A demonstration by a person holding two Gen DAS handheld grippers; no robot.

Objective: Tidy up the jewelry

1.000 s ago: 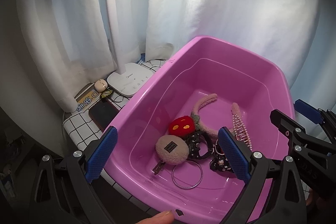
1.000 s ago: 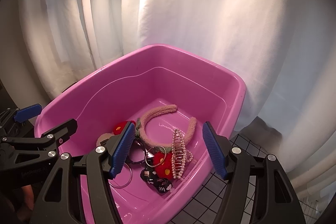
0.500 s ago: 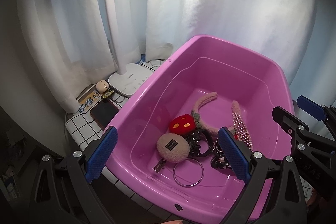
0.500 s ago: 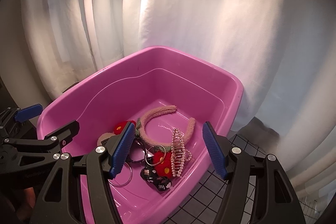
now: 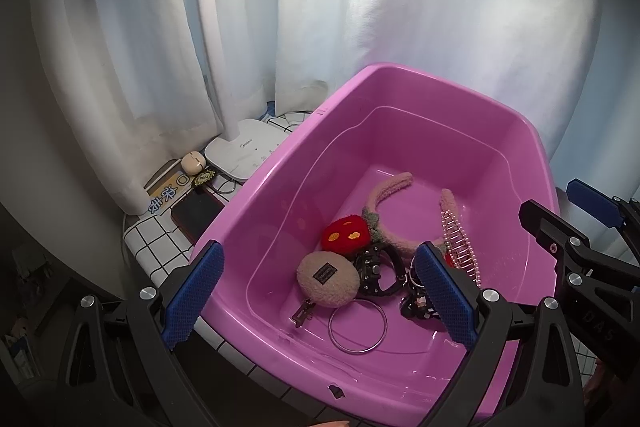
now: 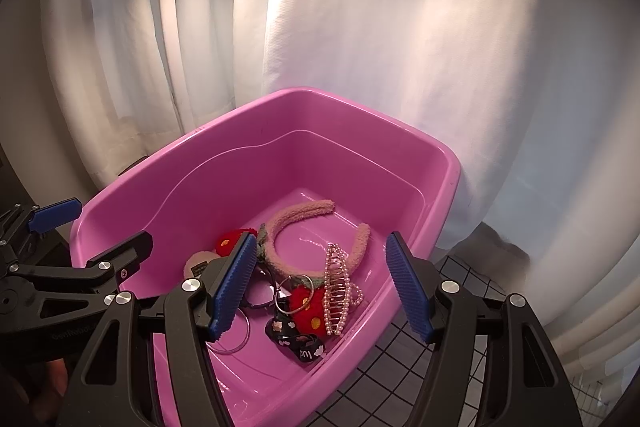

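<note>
Jewelry sits heaped in a glossy pink plastic tub (image 5: 280,183): fuzzy headband (image 5: 384,195), thin metal ring (image 5: 357,325); left claw (image 5: 320,297) gapes wide, empty. Right view: pearl-beaded hair claw clip (image 6: 337,291) beside red plush strawberry (image 6: 306,309); right claw (image 6: 320,289) wide, empty.

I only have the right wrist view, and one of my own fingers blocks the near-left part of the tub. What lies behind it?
Observer: A round beige plush pouch with a dark label. The left wrist view shows all of it, lying on the floor of the pink tub.
Operator: Is anything attached to it?
Observer: A small dark charm sticks out from its near edge and rests on the tub floor.
Operator: And the silver ring, is it free to pick?
Observer: It looks so. The silver ring lies flat with nothing through it, close beside the pouch. I cannot tell whether they touch.
</note>
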